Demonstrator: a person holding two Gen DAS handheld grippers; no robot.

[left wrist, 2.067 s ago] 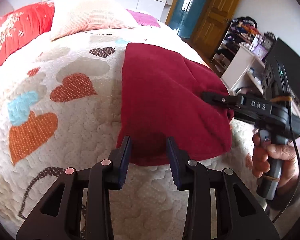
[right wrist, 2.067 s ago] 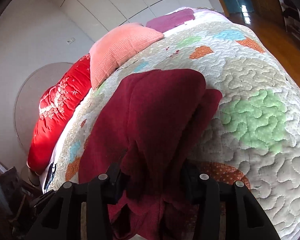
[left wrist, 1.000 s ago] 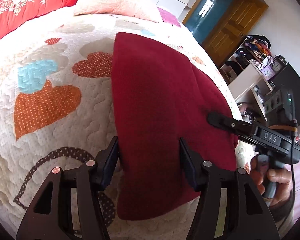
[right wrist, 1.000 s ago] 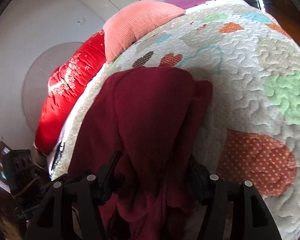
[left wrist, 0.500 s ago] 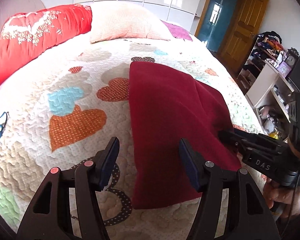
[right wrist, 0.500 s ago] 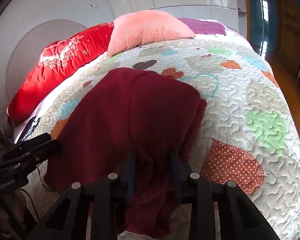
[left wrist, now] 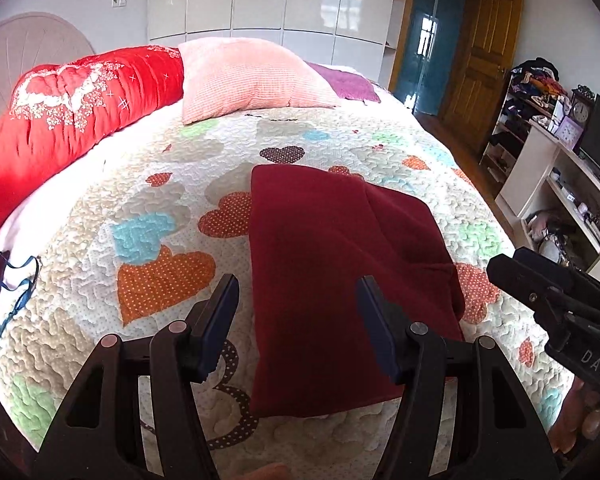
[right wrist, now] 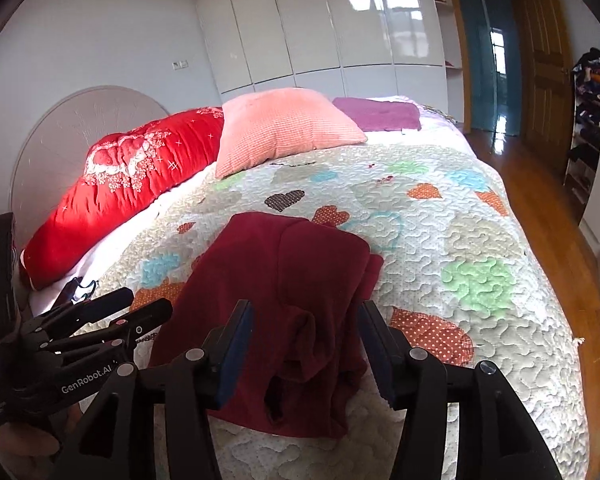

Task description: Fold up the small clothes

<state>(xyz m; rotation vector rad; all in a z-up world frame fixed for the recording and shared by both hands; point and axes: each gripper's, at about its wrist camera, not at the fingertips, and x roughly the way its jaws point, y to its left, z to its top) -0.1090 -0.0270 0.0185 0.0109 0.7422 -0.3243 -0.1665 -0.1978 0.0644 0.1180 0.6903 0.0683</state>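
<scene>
Dark red garment (left wrist: 340, 280) lies folded on heart-patterned quilt (left wrist: 148, 248). Left gripper (left wrist: 296, 320) spread wide, empty (above cloth). Right gripper (right wrist: 306, 344) opening, nothing pinched.

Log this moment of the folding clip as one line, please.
stage: fold laid | garment: dark red, flat on quilt | left gripper: open, empty | right gripper: opening, empty, above garment
</scene>
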